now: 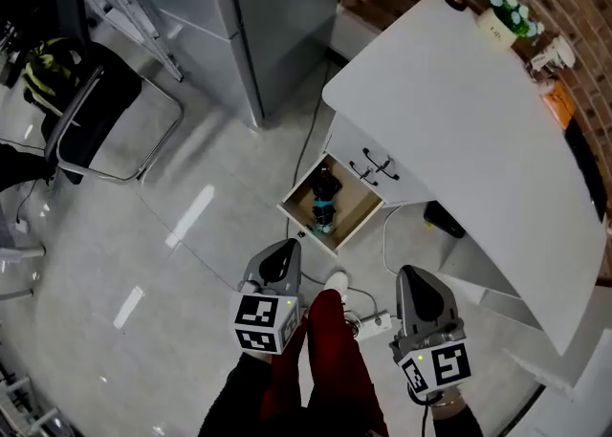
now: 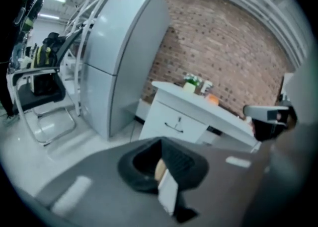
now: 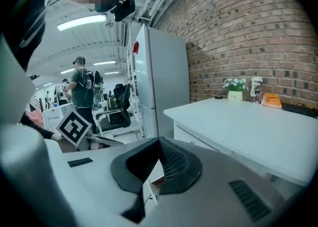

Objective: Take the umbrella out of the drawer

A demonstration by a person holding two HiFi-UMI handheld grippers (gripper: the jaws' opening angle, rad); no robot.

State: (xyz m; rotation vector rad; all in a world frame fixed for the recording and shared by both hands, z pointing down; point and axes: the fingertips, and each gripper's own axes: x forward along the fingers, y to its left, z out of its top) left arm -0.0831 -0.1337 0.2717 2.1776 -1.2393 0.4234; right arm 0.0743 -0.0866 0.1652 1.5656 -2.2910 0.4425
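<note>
The bottom drawer (image 1: 360, 219) of the white desk cabinet stands pulled open over the floor. Inside it lies the folded umbrella (image 1: 325, 204), dark with a blue part. My left gripper (image 1: 285, 253) hangs in the air just short of the drawer's front corner, jaws closed together and empty. My right gripper (image 1: 417, 280) is to the right of the drawer, under the desk's edge, also closed with nothing held. In the left gripper view the left gripper (image 2: 161, 164) points at the cabinet (image 2: 174, 119). In the right gripper view the right gripper (image 3: 159, 159) faces the desk top (image 3: 248, 126).
A white desk (image 1: 478, 139) stands against a brick wall, with a small plant (image 1: 505, 10) on it. A grey fridge (image 1: 258, 14) is behind the drawer and a black chair (image 1: 96, 110) at the left. A power strip (image 1: 375, 325) and cables lie by my red trouser leg (image 1: 330, 359).
</note>
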